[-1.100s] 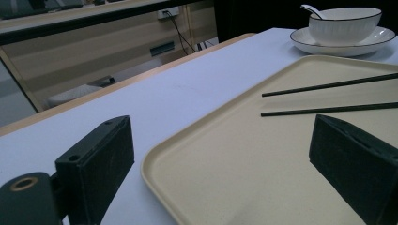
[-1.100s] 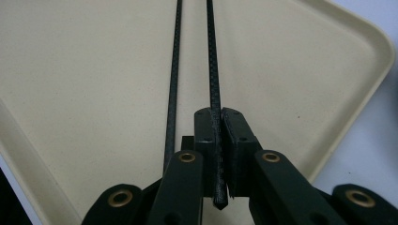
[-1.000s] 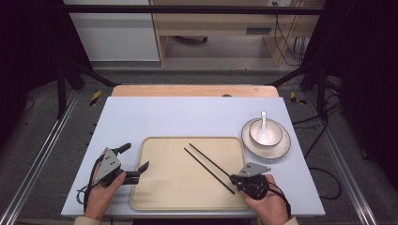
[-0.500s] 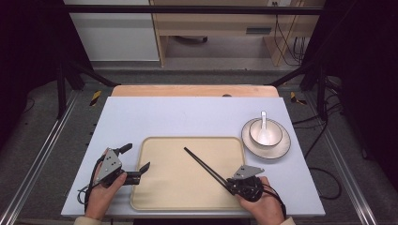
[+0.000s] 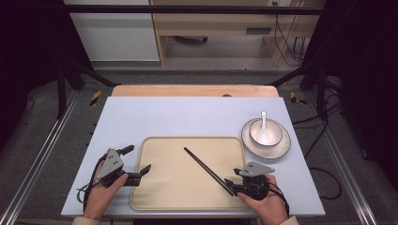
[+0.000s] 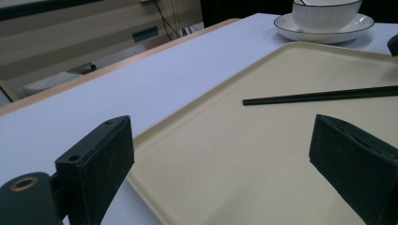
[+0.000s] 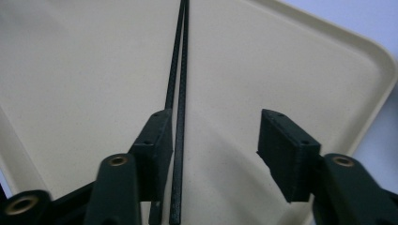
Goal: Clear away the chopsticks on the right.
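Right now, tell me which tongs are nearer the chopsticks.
Right. The right tongs stand open around the chopsticks' near end on the tray; the left tongs hover open at the tray's opposite edge, well clear.

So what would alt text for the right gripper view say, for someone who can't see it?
A pair of black chopsticks lies on a beige tray, running up between the open jaws of the right tool, close beside one jaw. The jaws have just been opening and no longer pinch the sticks. Pale table shows past the tray's rounded corner.
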`<state>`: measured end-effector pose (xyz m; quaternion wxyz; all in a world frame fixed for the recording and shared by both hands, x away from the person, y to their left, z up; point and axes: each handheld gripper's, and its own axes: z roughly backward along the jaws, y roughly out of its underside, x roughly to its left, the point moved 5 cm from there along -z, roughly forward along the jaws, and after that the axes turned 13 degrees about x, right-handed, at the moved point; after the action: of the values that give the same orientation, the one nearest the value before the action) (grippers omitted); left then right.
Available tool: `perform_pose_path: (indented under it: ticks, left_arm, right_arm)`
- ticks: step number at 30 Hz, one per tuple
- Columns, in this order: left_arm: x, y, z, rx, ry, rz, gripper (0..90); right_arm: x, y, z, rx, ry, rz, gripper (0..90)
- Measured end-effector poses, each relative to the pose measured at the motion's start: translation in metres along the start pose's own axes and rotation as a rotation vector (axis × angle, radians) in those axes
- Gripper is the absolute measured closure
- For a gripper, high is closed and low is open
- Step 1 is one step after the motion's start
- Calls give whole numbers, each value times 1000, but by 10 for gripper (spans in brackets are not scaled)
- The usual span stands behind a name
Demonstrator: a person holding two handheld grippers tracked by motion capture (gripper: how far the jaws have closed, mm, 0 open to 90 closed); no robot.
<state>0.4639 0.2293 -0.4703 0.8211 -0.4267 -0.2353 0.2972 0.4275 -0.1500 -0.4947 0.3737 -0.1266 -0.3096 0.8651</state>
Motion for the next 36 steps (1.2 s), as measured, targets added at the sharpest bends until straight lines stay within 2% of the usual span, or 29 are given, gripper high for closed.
perform_pose_path:
  ticks: [1,2,4,6,8,10,12,13,16,18,22,27,31,33,36]
  left_arm:
    - [-1,-2,0,-5,6,4,68]
    - [-4,-5,1,-24,33,25,68]
    - [-9,-10,2,-40,73,37,68]
    - [-18,-14,-1,-23,103,13,68]
    - [-26,-15,-5,-2,119,-16,68]
    - [-32,-18,-7,12,118,-47,70]
    - [-34,-22,-10,25,111,-58,84]
    - [-34,-25,-12,25,103,-50,98]
    - [-38,-33,-18,36,113,-58,143]
    - [-42,-39,-24,51,131,-60,276]
    - [-51,-49,-42,92,153,-79,323]
    - [-58,-56,-63,138,161,-70,341]
    - [-62,-53,-83,207,114,-53,442]
    - [-65,-52,-90,225,110,-40,501]
    - [-68,-53,-98,242,109,-27,593]
  right_arm:
    - [-1,0,1,-10,-1,-7,393]
    - [-3,0,2,-16,3,-13,360]
    - [-6,0,4,-43,22,-18,265]
    - [-9,0,5,-51,22,-32,151]
    - [-10,1,7,-54,18,-37,94]
    - [-11,1,11,-80,15,-30,55]
    - [-13,1,15,-98,30,-24,50]
    - [-15,2,16,-99,37,-22,55]
    - [-22,6,21,-105,60,-28,83]
    - [-28,9,25,-113,86,-47,105]
    - [-38,14,28,-130,136,-48,124]
    - [-47,21,31,-144,174,-47,124]
    - [-55,23,36,-199,202,-55,126]
    - [-58,23,38,-221,203,-60,127]
    - [-61,26,39,-222,203,-67,136]
